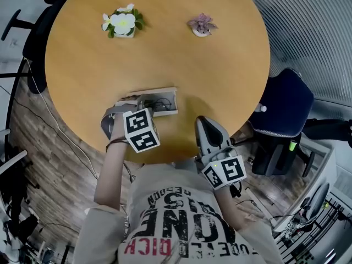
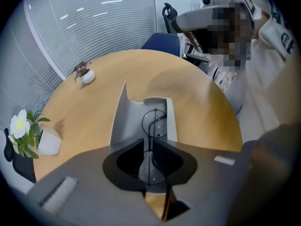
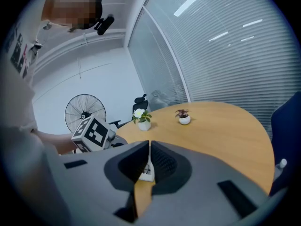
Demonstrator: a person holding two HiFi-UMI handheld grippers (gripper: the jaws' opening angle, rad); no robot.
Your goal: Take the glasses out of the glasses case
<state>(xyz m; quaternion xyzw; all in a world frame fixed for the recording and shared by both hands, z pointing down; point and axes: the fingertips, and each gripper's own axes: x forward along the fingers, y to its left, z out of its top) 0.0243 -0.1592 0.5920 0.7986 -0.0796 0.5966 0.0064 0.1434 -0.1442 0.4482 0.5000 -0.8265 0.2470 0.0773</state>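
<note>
The left gripper (image 2: 148, 141) points steeply down over the open case (image 2: 121, 119), its jaws released and a little apart, with the thin wire of the glasses (image 2: 154, 122) showing in the gap between them; whether the pads touch the wire I cannot tell. The glasses lie folded in the case's white tray, with the lid standing up along one side. The case sits on the round table (image 2: 94, 107), near the edge closest to the person. The right gripper (image 3: 149, 144) is clenched on nothing, jaws together, held over that same edge, to the right of the case and apart from it. Far across the table stand a white flower (image 1: 122, 23) and a pink plant (image 1: 201, 25), well apart. A blue chair (image 1: 286, 106) stands at the table's right.
</note>
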